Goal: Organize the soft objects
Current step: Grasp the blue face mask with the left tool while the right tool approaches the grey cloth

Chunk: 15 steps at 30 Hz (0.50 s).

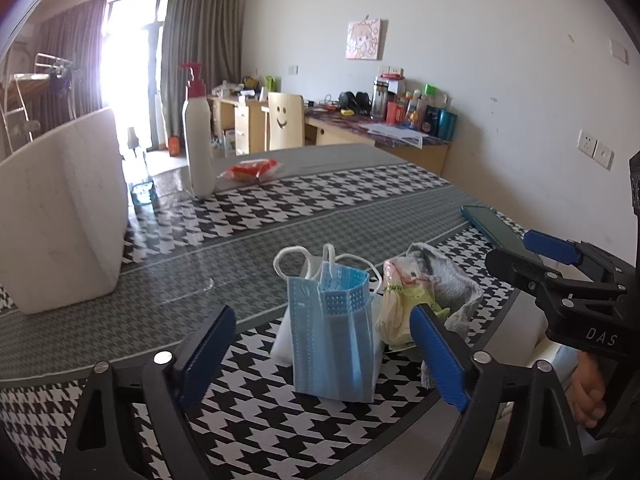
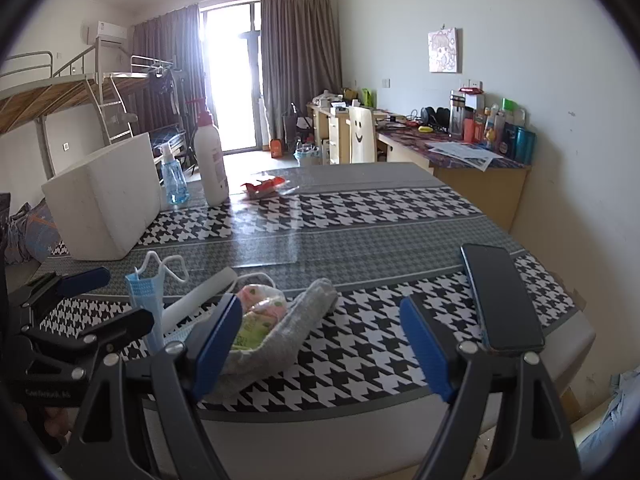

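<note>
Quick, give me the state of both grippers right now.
Left gripper: open, holding nothing; the blue face mask stands just ahead of it.
Right gripper: open, holding nothing.

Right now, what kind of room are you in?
Probably a dorm room or small studio flat. There is a metal bunk bed with a ladder, a cluttered study desk along the wall, and a table with a houndstooth cloth.

White plastered walls (image 2: 500,8), bright balcony glass door (image 2: 230,76) flaring with daylight, grey full-length curtains (image 2: 300,64), metal-framed bunk bed (image 2: 60,92) along the left wall, cluttered light wooden desk (image 2: 476,176) beside the right wall, smiley-backed wooden chair (image 2: 362,134), small cartoon picture (image 2: 443,50)
</note>
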Available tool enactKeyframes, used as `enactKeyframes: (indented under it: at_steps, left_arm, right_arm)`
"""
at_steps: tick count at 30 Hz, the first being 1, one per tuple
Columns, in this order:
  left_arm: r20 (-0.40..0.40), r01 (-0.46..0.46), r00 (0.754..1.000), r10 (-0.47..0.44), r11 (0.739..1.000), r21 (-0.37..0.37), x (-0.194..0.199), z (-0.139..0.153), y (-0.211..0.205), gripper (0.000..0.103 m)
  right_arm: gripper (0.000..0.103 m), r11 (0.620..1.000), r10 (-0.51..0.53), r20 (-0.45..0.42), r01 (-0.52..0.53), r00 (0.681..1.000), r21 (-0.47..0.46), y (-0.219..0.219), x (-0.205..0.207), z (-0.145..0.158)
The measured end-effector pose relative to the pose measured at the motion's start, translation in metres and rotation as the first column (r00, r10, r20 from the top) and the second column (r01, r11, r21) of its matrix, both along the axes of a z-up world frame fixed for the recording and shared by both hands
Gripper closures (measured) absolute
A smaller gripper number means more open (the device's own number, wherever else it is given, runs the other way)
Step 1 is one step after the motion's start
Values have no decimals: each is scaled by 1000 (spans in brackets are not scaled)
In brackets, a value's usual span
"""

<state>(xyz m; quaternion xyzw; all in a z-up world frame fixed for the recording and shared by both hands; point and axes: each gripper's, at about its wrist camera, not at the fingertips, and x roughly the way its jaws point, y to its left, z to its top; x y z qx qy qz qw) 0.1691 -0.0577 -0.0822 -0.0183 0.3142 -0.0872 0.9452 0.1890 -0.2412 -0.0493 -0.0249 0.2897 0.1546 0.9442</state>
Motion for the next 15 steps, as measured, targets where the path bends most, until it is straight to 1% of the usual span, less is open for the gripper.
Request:
enactKeyframes:
  at_steps: [3,6,8,12,13,14,15]
  left_arm:
    - [-7,12,1000,-12,1000,-2,1,-2,-3,17]
    - [-15,25,1000,-25,1000,0,4,-3,-9,23]
    - [-22,30,999,-30,1000,-1,6,-5,-11,31]
    - [-33,34,999,-34,999,-2,11,-8,-14,36]
    - [-35,35,999,-35,999,-4,11,-8,-14,41]
    - [-40,38,998,-39,999,-6,12,-9,-15,50]
    - [-45,38,998,-38,999,-5,12,-11,-16,53]
  right_arm:
    - [19,1000,0,-13,0,1000,4,-1,2,-3]
    - [19,1000,18,-37,-18,999,1,0,3,-5]
    - [19,1000,17,-40,-17,999,3,-1,4,-6]
    - [19,1000,26,-72,-24,997,18,-3,8,-11]
    - [19,999,33,-83,-31,996,15,-3,9,-13]
    - [19,999,34,-86,-33,996,14,-3,9,-14]
    - [19,999,35,-92,-34,995,14,-3,9,-16]
